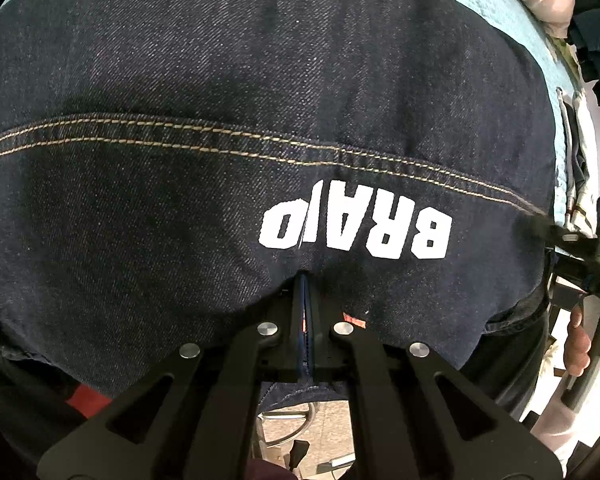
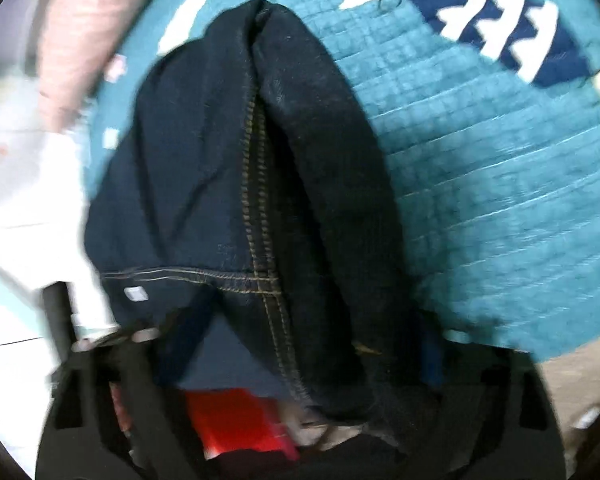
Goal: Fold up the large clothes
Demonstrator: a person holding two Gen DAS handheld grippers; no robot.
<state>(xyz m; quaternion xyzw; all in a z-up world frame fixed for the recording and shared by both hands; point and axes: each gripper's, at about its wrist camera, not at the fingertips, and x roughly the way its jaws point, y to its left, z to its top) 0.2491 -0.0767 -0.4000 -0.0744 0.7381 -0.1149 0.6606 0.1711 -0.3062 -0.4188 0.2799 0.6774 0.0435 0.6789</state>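
Black linkage arms fill the bottom of the left wrist view, and the left gripper (image 1: 305, 280) is clamped tight on a pinch of the dark denim garment (image 1: 240, 112), its jaws closed to a sliver with cloth between them. White lettering (image 1: 354, 230) sits just beyond the jaw tips, a double tan seam (image 1: 220, 136) runs across farther out. Over on the right wrist view, the right gripper (image 2: 284, 344) has its jaws spread apart, a thick bundle of the denim (image 2: 228, 160) lying between them; blur hides whether the pads press, so I cannot tell if it grips. Judging by the bunched, hanging cloth, folding looks early: nothing lies flat and squared yet. Beyond the jaws spreads a teal quilted bedcover (image 2: 480, 168) with a navy and white patch (image 2: 500, 28). Pink cloth (image 2: 80, 40) lies off to the left. Something red (image 2: 236, 420) sits behind the jaws.
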